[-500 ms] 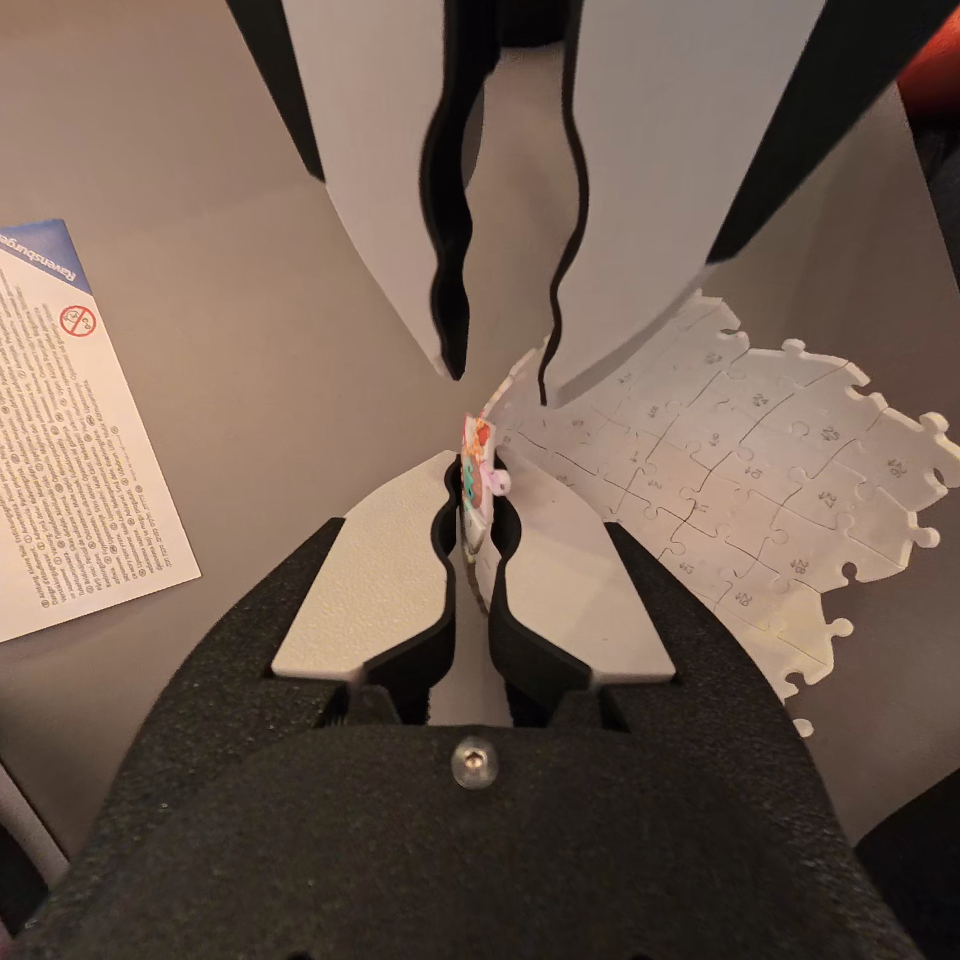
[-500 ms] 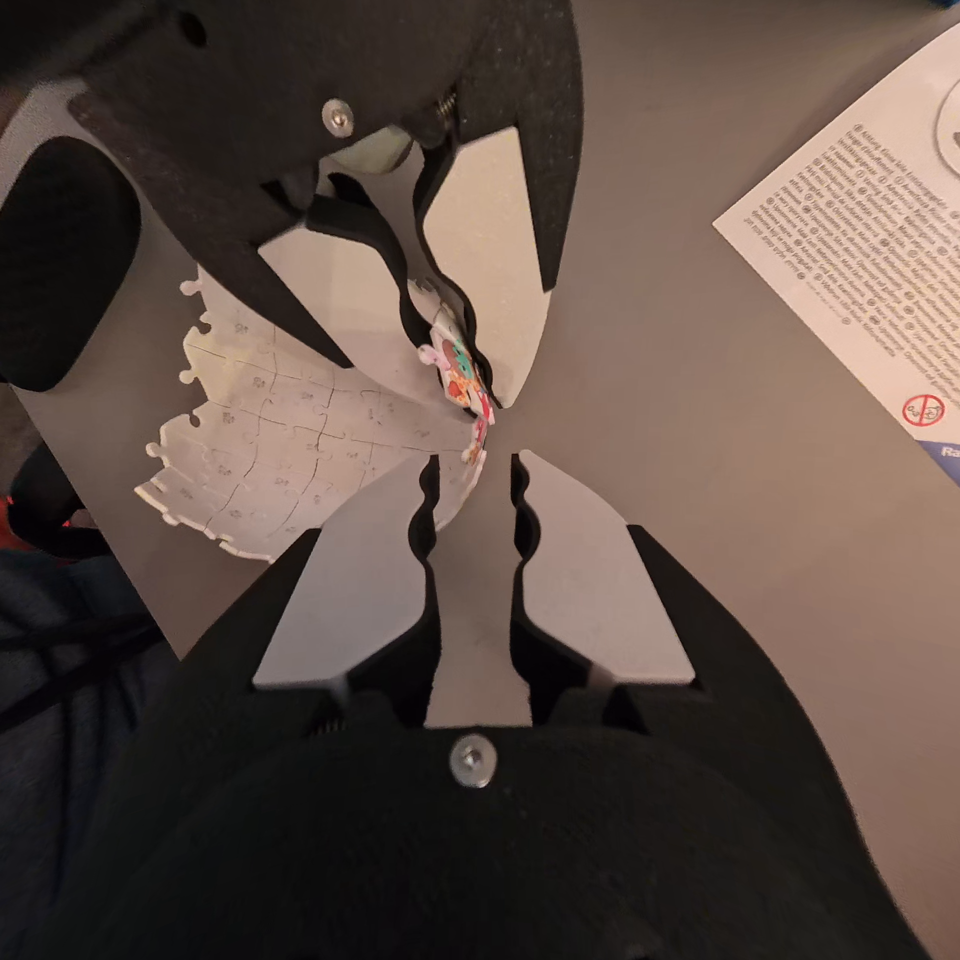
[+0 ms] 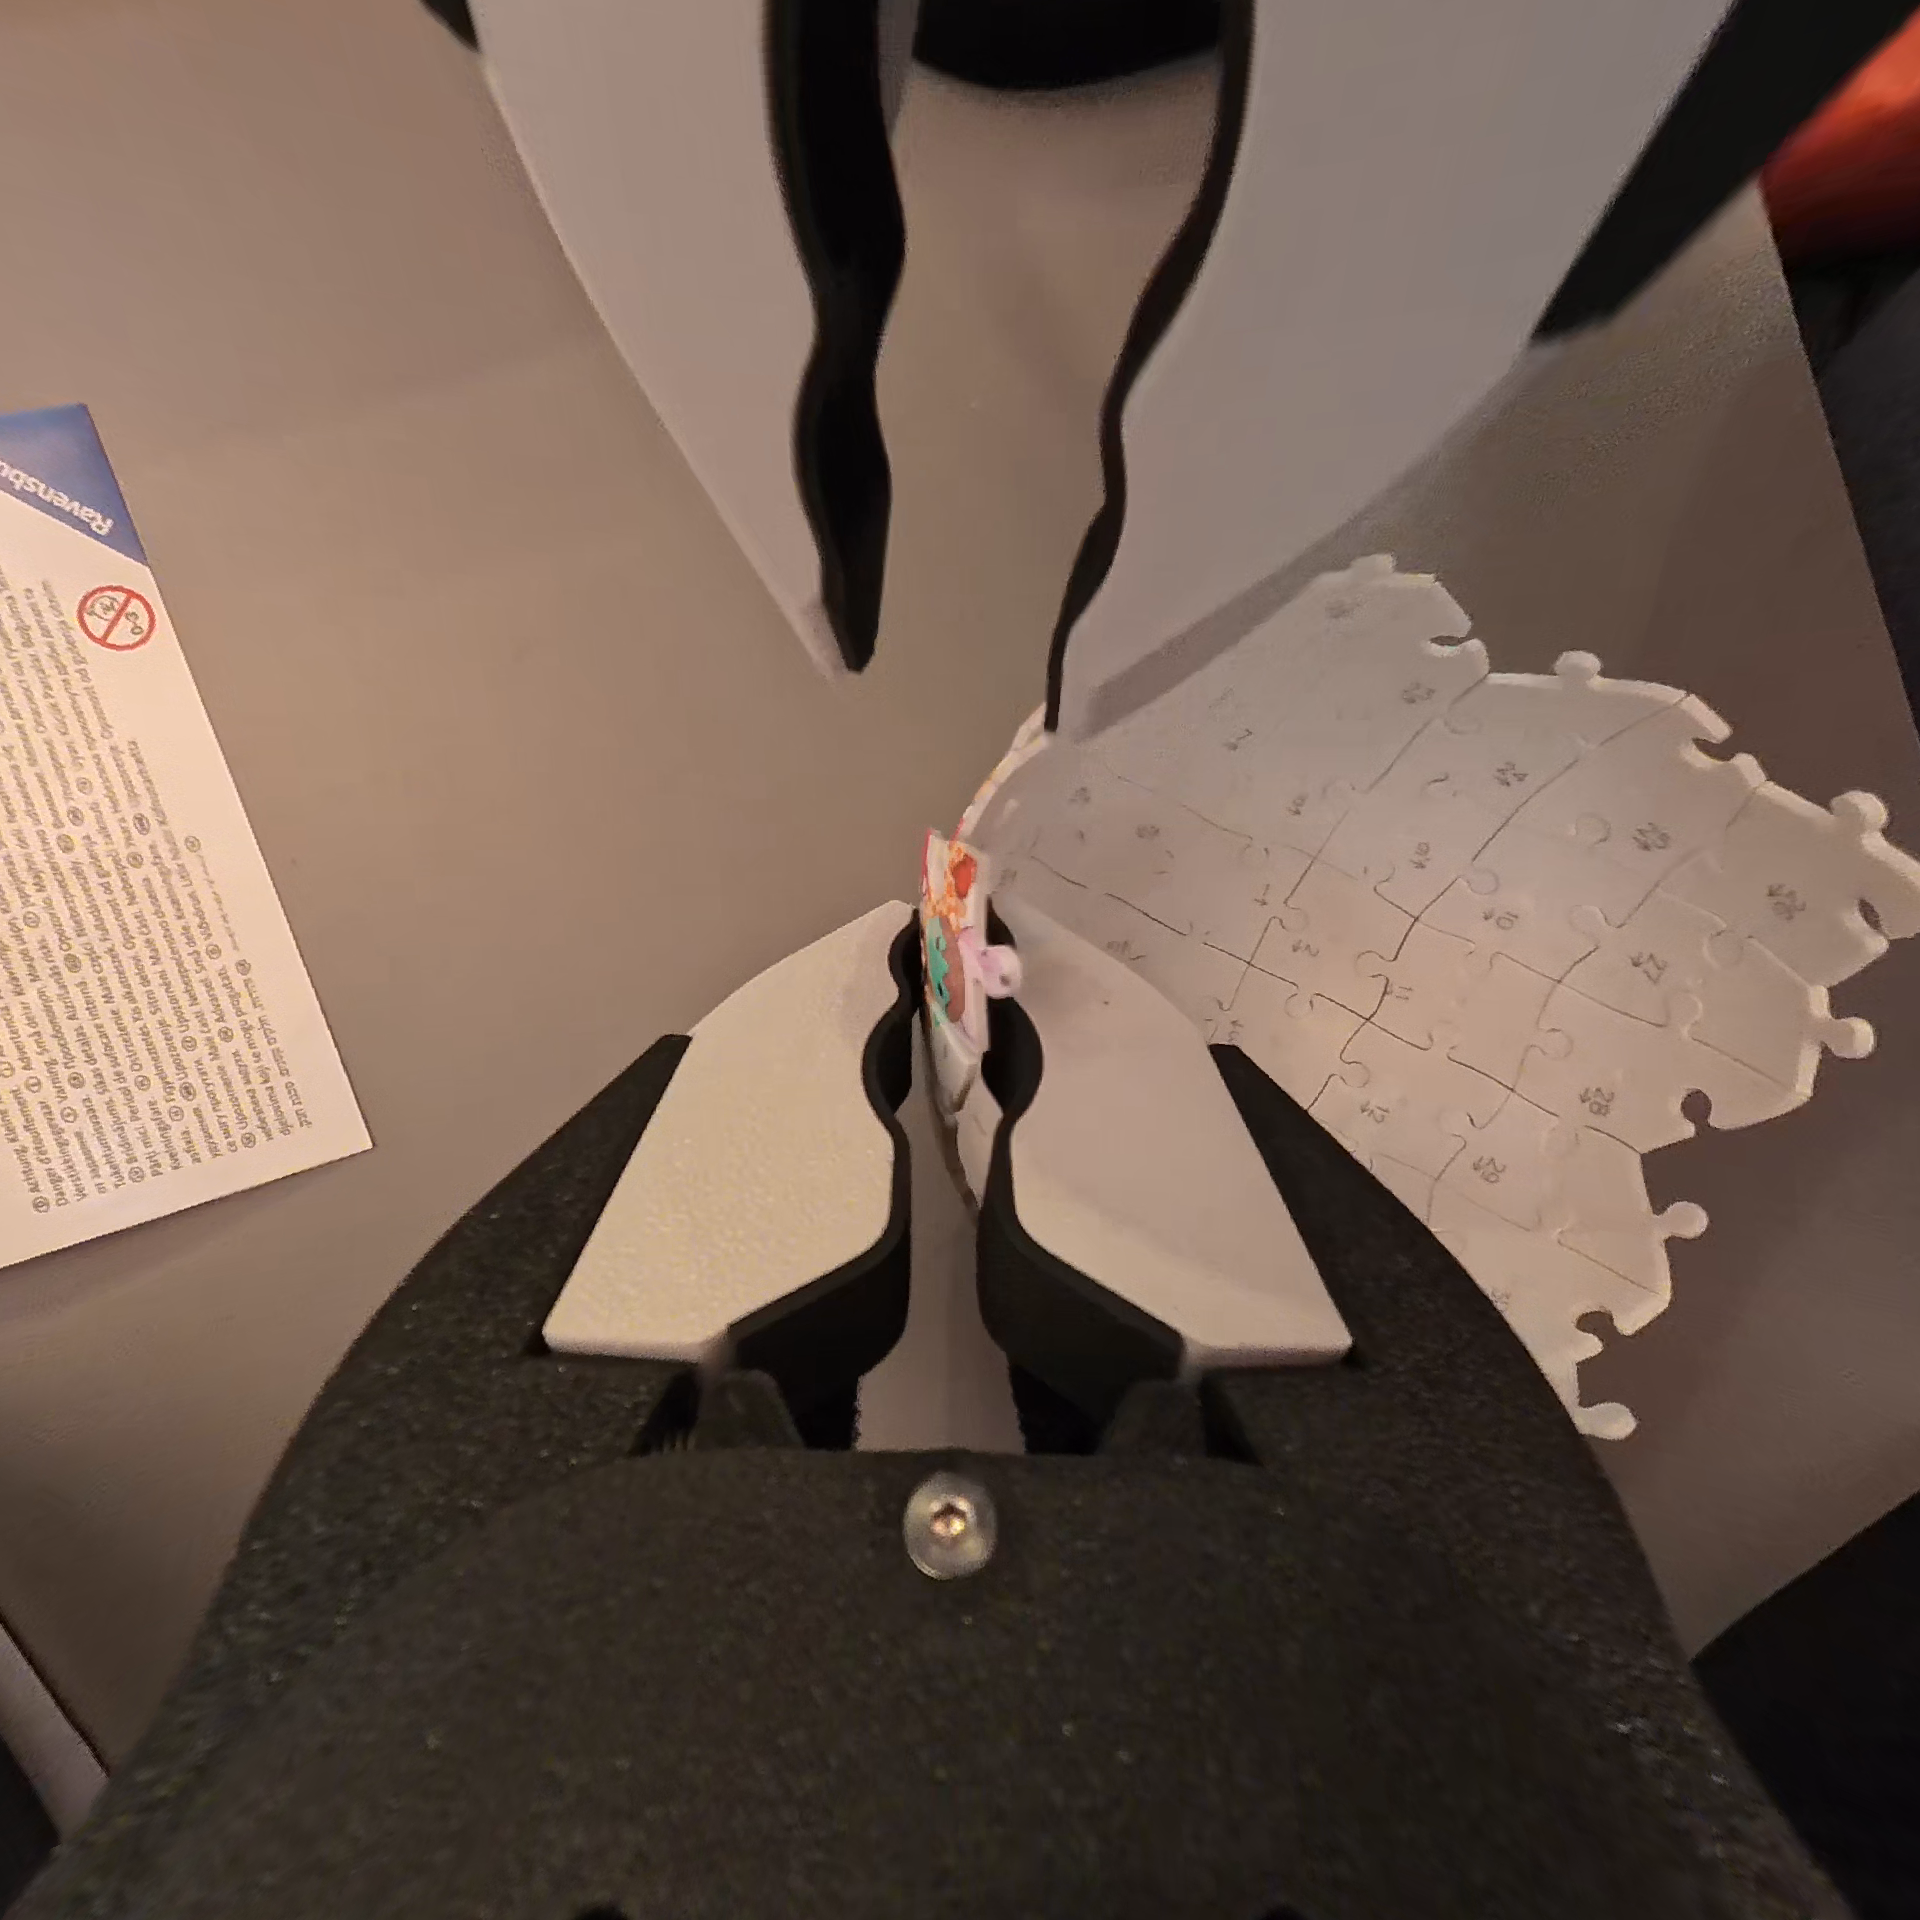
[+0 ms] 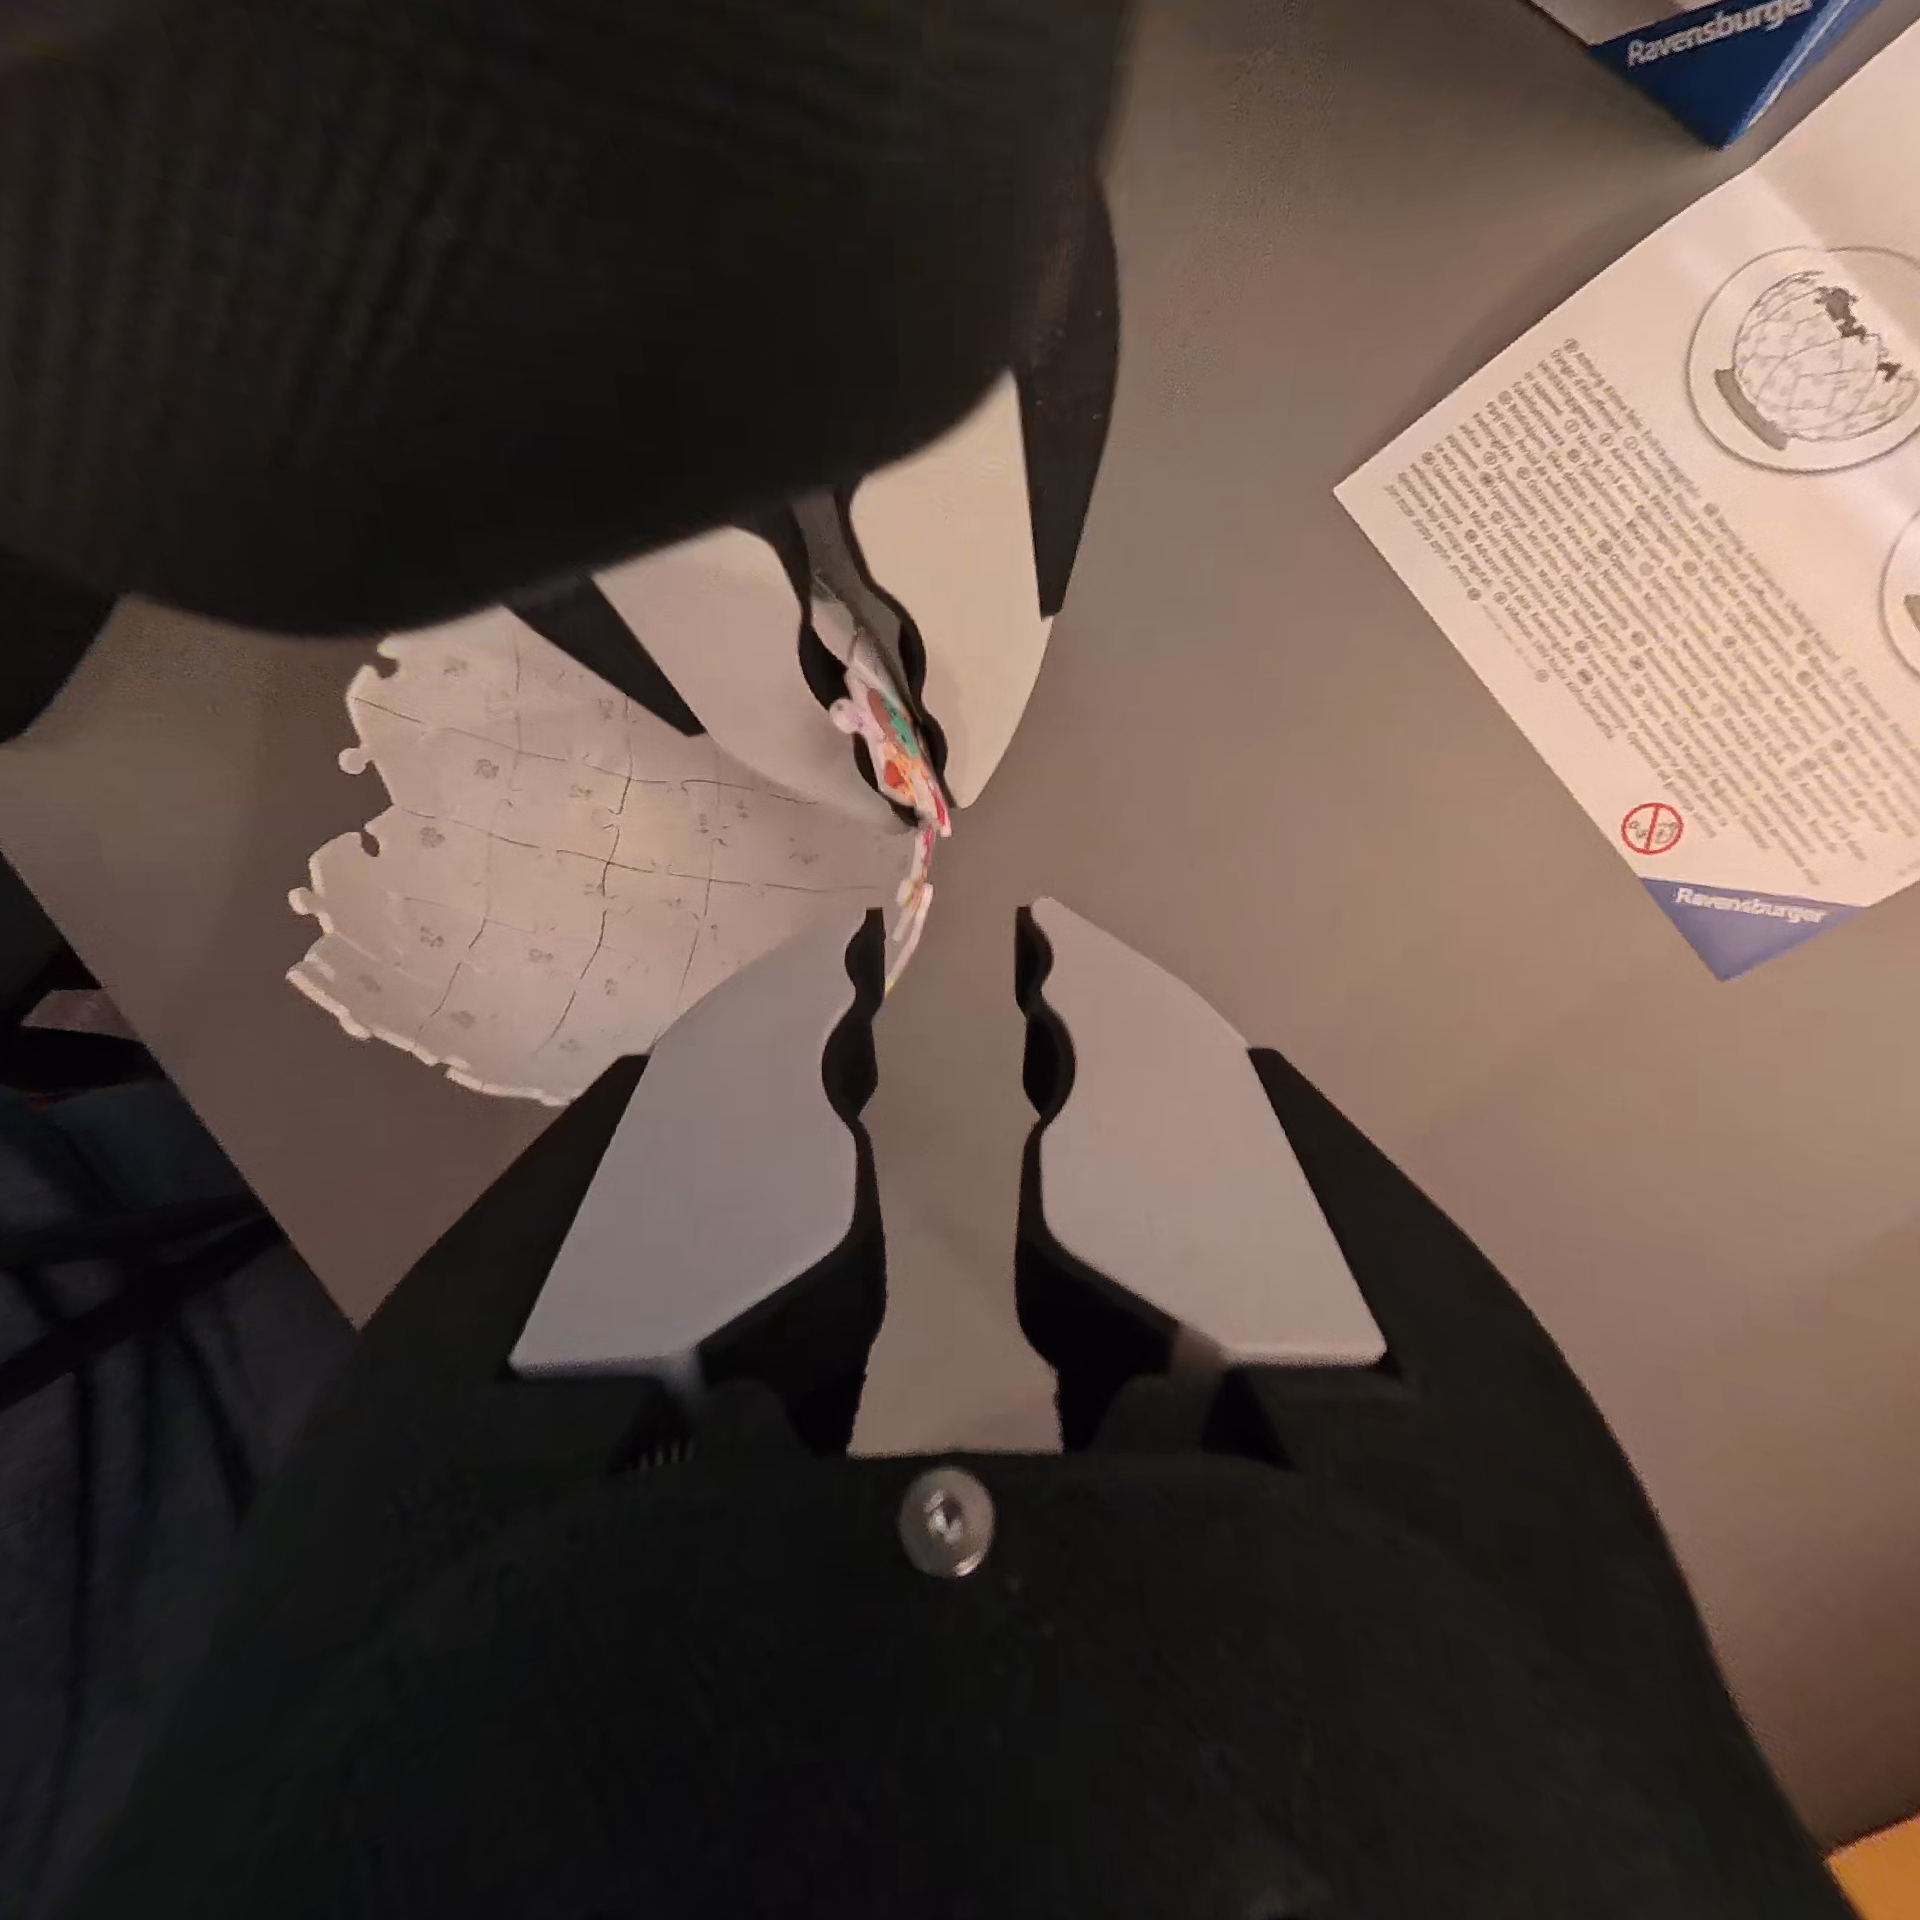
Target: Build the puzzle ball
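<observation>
The left gripper [image 3: 951, 925], with white fingers lined by wavy black pads, is closed on the edge of the partly built puzzle ball [image 3: 1538, 956], a curved white plastic shell of joined pieces. Between its fingertips the printed outer side shows in pink, orange and green, and a small pink tab sticks out to the right. The shell spreads away to the right of this gripper, with its pale inner side and the small printed marks turned toward the camera. It seems to be held above the grey table [image 3: 499, 520], but I cannot tell whether its far edge touches the surface.

Just beyond it, the right gripper [image 3: 951, 686] of the same kind points toward the left one, tip against tip. Its fingers are apart by a clear gap and hold nothing. One fingertip lies just beside the rim of the shell; I cannot tell if it touches.

Farther off lies a white printed instruction sheet [image 4: 1662, 582] with a blue corner, flat on the table. Beyond it, a dark blue cardboard box [image 4: 1714, 62] stands at the far edge of the right wrist view.
</observation>
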Demonstrator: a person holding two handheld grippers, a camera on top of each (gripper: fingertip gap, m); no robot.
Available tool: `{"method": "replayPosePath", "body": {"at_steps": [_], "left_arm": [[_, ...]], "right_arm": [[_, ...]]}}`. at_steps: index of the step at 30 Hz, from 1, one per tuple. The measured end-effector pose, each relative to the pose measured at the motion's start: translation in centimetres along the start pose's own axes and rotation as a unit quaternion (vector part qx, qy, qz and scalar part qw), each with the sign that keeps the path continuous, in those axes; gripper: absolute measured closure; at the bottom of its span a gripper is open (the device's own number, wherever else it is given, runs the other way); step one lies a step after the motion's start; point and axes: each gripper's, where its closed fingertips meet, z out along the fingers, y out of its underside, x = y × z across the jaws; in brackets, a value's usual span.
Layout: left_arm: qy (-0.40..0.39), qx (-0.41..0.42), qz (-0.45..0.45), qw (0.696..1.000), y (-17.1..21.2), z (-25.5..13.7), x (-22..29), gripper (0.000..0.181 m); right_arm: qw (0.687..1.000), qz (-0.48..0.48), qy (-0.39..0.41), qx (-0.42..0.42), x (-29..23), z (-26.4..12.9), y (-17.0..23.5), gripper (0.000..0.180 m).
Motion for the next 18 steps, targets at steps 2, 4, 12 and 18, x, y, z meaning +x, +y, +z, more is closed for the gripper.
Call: {"method": "replayPosePath", "body": {"at_steps": [2, 4, 12, 18], "left_arm": [[-0.004, -0.002, 0.006, 1.000, 0.0, 0.1, 0.1, 0.173], [-0.003, -0.003, 0.006, 1.000, 0.0, 0.1, 0.1, 0.172], [-0.001, -0.010, 0.004, 1.000, 0.2, 0.4, 0.3, 0.165], [-0.007, -0.015, 0.002, 1.000, 0.3, 0.2, 0.1, 0.164]], "right_arm": [[1.000, 0.014, -0.011, 0.011, 0.1, -0.4, 0.1, 0.155], [1.000, 0.020, -0.017, 0.015, 0.3, -0.5, 0.4, 0.154], [0.999, 0.021, -0.035, 0.024, 0.0, -0.8, 1.3, 0.154], [0.999, 0.009, -0.044, 0.020, -0.6, 0.2, 0.2, 0.154]]}}
